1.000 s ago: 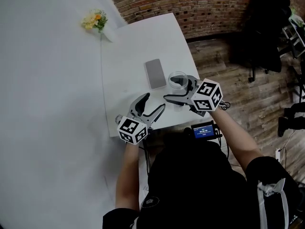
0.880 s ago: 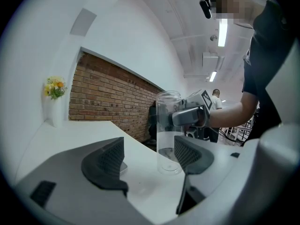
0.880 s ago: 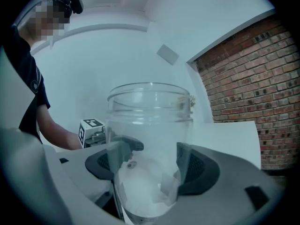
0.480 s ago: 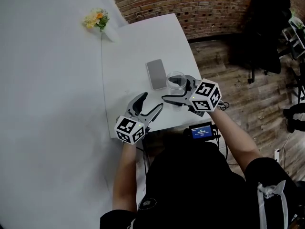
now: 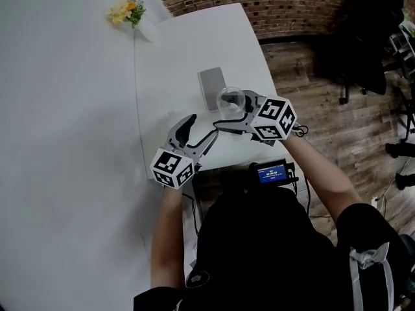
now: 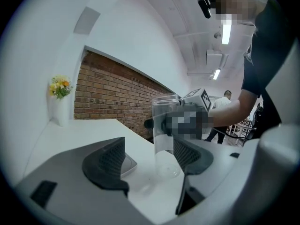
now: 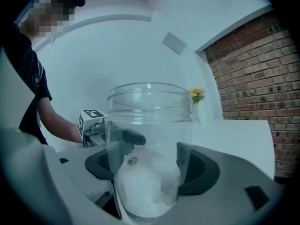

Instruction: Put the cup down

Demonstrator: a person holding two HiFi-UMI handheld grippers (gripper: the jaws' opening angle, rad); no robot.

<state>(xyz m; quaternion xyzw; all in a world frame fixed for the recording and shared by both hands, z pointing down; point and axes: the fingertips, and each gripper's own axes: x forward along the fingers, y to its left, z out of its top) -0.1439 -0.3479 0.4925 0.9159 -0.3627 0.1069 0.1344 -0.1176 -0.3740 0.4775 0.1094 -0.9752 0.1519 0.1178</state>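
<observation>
Overhead, from the head view, the cup (image 5: 230,100) sits close to the tabletop's (image 5: 188,50) right edge, nearer the near right corner than the far one, and the right gripper (image 5: 225,112) is clamped round it, one jaw on each side of the round wall. A flat grey slab (image 5: 212,86) with rounded corners lies just beside the cup on the side of the far edge. The left gripper (image 5: 202,127) hangs over the near edge with its jaws apart; they have just been closing a little, nothing is between them, and the cup stands beyond their tips. Yellow flowers (image 5: 124,10) sit at the far left corner. In the left gripper view the two dark pads show a fine ribbed texture and stand wide, with bare white tabletop between them. Past them the cup rises as a tall, clear, straight-sided cylinder with its base down at the tabletop; whether it rests there I cannot tell. A rough red brick wall (image 6: 108,93) runs behind. In the right gripper view the cup fills the gap between the ribbed pads, and both press on its smooth transparent wall. Its rim is a thick clear ring, and its round bottom looks cloudy white. The left gripper's marker cube (image 7: 90,121) shows beyond it.
</observation>
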